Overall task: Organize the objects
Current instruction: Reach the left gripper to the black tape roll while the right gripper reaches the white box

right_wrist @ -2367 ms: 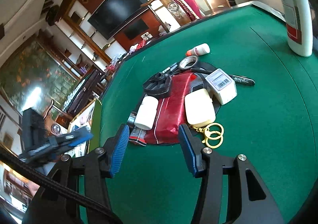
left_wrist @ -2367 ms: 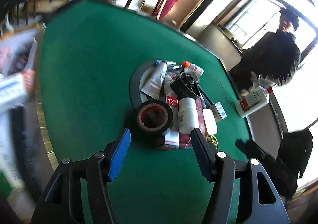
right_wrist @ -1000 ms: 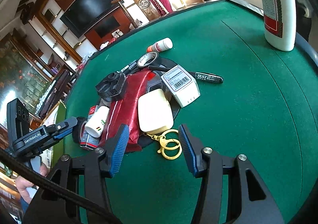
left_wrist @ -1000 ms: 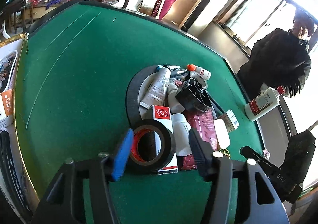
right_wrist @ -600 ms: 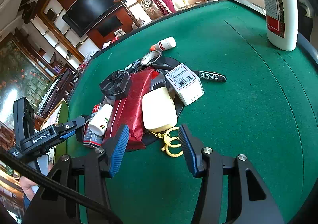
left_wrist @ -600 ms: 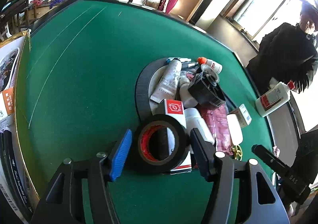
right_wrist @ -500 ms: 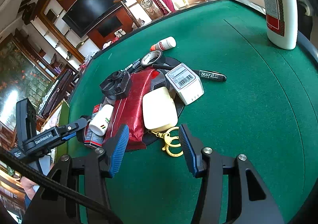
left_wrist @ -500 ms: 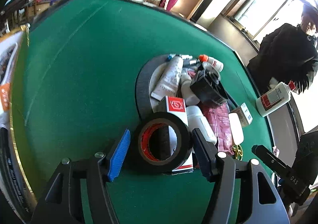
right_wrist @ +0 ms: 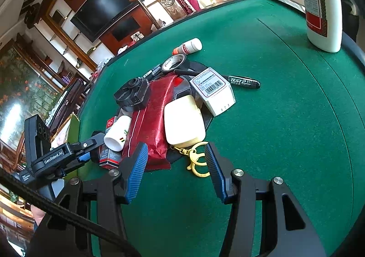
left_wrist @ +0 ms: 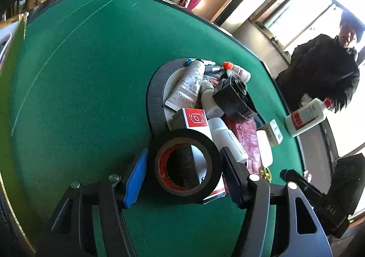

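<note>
A black tape roll (left_wrist: 186, 165) leans on a red-and-white box (left_wrist: 196, 120) at the near edge of the pile. My left gripper (left_wrist: 184, 152) brackets the roll, each pad a thin gap from its sides, open. In the right wrist view the left gripper (right_wrist: 93, 146) sits at the pile's left end. My right gripper (right_wrist: 176, 146) hangs open just short of the gold key rings (right_wrist: 197, 161), which are clipped to a cream case (right_wrist: 183, 120). A red pouch (right_wrist: 155, 115) lies beside the case.
The pile rests on a round dark mat (left_wrist: 155, 92) on green felt: a hand-cream tube (left_wrist: 188, 84), a black round part (right_wrist: 133, 94), a barcoded white box (right_wrist: 213, 90) and a marker (right_wrist: 244, 81). A tall white bottle (right_wrist: 324, 6) stands by the far rim, near a person in black (left_wrist: 324, 70).
My left gripper has narrowed its jaws and slid forward until the tape roll sits between its fingers. The roll keeps its lean on the box. My right gripper has held still.
</note>
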A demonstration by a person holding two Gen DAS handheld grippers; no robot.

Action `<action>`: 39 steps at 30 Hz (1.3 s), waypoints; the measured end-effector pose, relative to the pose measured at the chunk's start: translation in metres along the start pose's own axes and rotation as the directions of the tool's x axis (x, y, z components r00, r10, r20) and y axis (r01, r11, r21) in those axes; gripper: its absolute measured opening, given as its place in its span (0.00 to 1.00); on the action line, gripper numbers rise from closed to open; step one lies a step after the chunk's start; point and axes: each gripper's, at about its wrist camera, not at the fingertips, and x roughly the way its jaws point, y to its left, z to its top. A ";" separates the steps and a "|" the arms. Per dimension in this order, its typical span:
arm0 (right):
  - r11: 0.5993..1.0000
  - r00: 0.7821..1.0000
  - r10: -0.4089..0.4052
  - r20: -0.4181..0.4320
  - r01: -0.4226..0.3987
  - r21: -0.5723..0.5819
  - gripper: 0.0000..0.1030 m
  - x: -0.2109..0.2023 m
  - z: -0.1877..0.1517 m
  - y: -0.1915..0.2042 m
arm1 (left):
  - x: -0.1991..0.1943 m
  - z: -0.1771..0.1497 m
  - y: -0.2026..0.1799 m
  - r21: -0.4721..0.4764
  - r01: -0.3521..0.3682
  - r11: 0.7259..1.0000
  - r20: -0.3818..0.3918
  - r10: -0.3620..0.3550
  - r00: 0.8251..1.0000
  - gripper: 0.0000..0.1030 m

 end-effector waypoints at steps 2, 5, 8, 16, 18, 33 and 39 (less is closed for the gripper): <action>1.000 1.000 -0.010 0.001 0.010 -0.008 0.49 0.001 0.000 0.001 | -0.002 -0.002 -0.006 0.030 -0.044 0.999 -0.011 0.044 0.999 0.55; 0.997 0.998 -0.055 0.009 0.055 -0.056 0.52 0.003 0.001 0.008 | -0.004 -0.005 -0.015 0.084 -0.126 0.988 -0.007 0.127 0.992 0.55; 0.991 0.995 -0.095 -0.003 0.094 -0.091 0.56 0.011 0.003 0.016 | -0.009 -0.007 -0.021 0.115 -0.190 0.975 0.009 0.190 0.982 0.55; 0.967 0.976 -0.214 -0.029 0.208 -0.145 0.56 0.040 0.017 0.018 | -0.013 -0.004 -0.014 0.132 -0.271 0.954 0.031 0.269 0.963 0.55; 0.959 0.970 -0.239 -0.044 0.229 -0.166 0.56 0.048 0.020 0.020 | -0.013 -0.004 -0.016 0.145 -0.286 0.947 0.038 0.284 0.958 0.56; 0.918 0.953 -0.303 -0.005 0.290 -0.272 0.43 0.040 0.003 0.022 | -0.010 -0.004 -0.027 0.231 -0.430 0.873 0.129 0.410 0.903 0.74; 0.915 0.952 -0.305 -0.011 0.290 -0.281 0.43 0.041 0.002 0.024 | -0.012 0.004 -0.006 0.181 -0.356 0.917 0.060 0.351 0.935 0.74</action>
